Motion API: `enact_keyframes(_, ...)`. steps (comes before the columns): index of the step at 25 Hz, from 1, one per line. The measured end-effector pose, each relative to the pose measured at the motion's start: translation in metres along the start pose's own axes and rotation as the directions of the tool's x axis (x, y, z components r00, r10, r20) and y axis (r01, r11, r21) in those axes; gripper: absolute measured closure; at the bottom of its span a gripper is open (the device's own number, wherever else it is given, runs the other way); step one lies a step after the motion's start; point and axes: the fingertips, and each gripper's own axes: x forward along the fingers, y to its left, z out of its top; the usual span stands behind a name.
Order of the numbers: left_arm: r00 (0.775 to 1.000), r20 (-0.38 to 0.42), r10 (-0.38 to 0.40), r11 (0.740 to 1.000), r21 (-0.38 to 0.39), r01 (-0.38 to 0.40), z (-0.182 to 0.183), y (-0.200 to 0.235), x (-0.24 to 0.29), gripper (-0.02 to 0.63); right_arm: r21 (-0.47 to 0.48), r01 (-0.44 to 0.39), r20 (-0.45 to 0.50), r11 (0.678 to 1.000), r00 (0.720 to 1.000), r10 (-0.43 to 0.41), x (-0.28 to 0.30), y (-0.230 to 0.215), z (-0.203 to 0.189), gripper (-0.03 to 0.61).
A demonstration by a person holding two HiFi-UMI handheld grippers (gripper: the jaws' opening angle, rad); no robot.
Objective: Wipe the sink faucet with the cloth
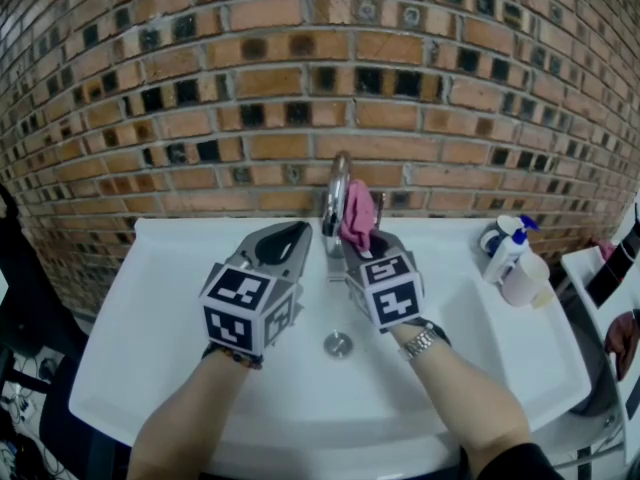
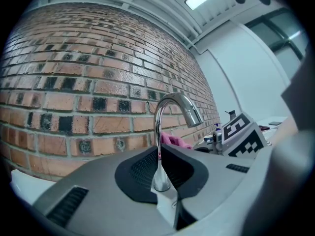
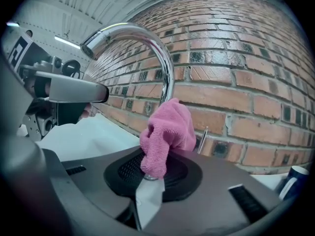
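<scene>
The faucet (image 1: 337, 183) stands at the sink's (image 1: 150, 318) back rim, at 12 o'clock from the drain (image 1: 338, 344), against the brick wall (image 1: 300, 68). The right gripper (image 1: 366, 248) comes in from 5 o'clock of the faucet. Its jaws are clamped on the pink cloth (image 1: 355, 218), which bunches up past the tips. In the right gripper view the cloth (image 3: 165, 134) lies against the lower neck of the faucet (image 3: 147, 48) and hides that part. A thin rod (image 3: 203, 139) sticks up just behind, at 3 o'clock of the cloth.

The left gripper (image 1: 292, 236) sits at 8 o'clock of the faucet, near it but apart. Its jaws are drawn together to a sliver, with nothing between them. In its own view the faucet (image 2: 170, 132) rises straight ahead beyond the tips, and a bit of cloth (image 2: 173, 140) peeks out at the far side.

Bottles (image 1: 512, 258) stand on the sink rim at 3 o'clock of the faucet, well clear of both grippers. A watch (image 1: 418, 344) shows on the right wrist.
</scene>
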Motion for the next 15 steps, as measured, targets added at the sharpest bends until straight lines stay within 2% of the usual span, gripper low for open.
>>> enact_keyframes(15,1.0,-0.025,-0.016,1.0,0.007,0.016,-0.009,-0.006,0.002,0.588,0.021,-0.061,-0.052,0.998,0.997,0.062,0.001,0.018,-0.024,0.506)
